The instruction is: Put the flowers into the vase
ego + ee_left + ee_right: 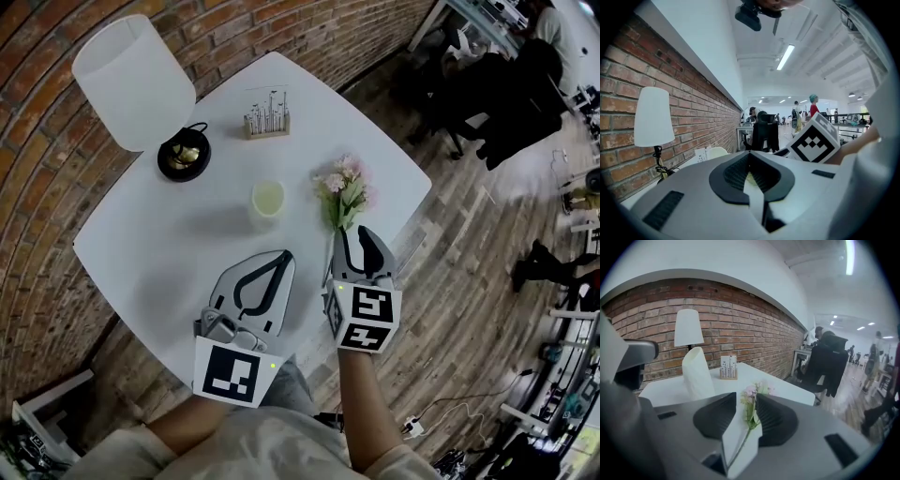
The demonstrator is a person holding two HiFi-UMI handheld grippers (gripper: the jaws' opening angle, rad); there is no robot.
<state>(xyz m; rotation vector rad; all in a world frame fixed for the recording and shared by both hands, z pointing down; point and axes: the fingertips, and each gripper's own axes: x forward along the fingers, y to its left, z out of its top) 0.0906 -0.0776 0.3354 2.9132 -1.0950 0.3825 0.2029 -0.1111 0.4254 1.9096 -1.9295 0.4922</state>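
A small bunch of pink flowers with green leaves lies on the white table, right of the pale yellow vase. My right gripper sits at the stem end with its jaws apart. In the right gripper view the thin stem runs through the gap between the black pads without being pressed, and the vase stands ahead to the left. My left gripper hovers over the near table, left of the right one, fingertips together and empty. Its own view shows the vase just past the jaws.
A white lamp on a black base stands at the table's back left, by the brick wall. A small card holder stands at the back. A chair draped in black is beyond the table's right corner. The table edge is close to my right gripper.
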